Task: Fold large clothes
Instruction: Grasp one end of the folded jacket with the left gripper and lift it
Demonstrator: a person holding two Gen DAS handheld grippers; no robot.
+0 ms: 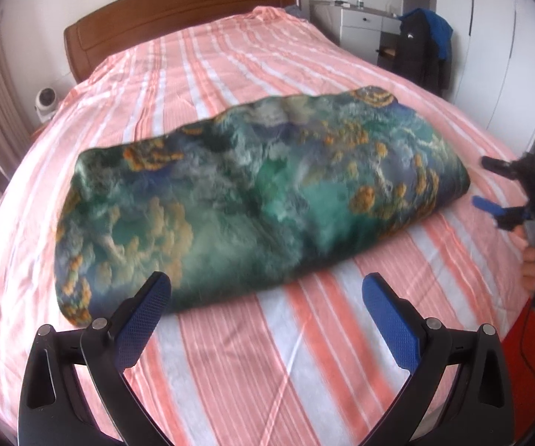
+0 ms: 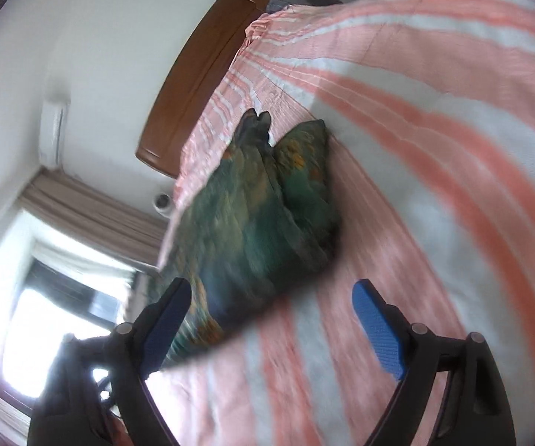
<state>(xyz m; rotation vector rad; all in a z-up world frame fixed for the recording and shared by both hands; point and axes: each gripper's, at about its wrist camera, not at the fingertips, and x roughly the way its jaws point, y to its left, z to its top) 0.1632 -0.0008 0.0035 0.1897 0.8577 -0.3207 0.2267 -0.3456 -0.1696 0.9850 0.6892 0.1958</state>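
Left gripper (image 1: 265, 308) fingers spread, folded garment (image 1: 260, 193) blurred, edges smeared

Your folded garment (image 1: 260, 193) lies just ahead of your left gripper (image 1: 267, 312) — a long, puffy bundle, green-blue with orange cloud patterns, stretched crosswise.

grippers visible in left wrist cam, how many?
2. The left gripper sits at bottom centre, jaws open over the striped bed. The right gripper is at the right edge, open, beside the folded garment.
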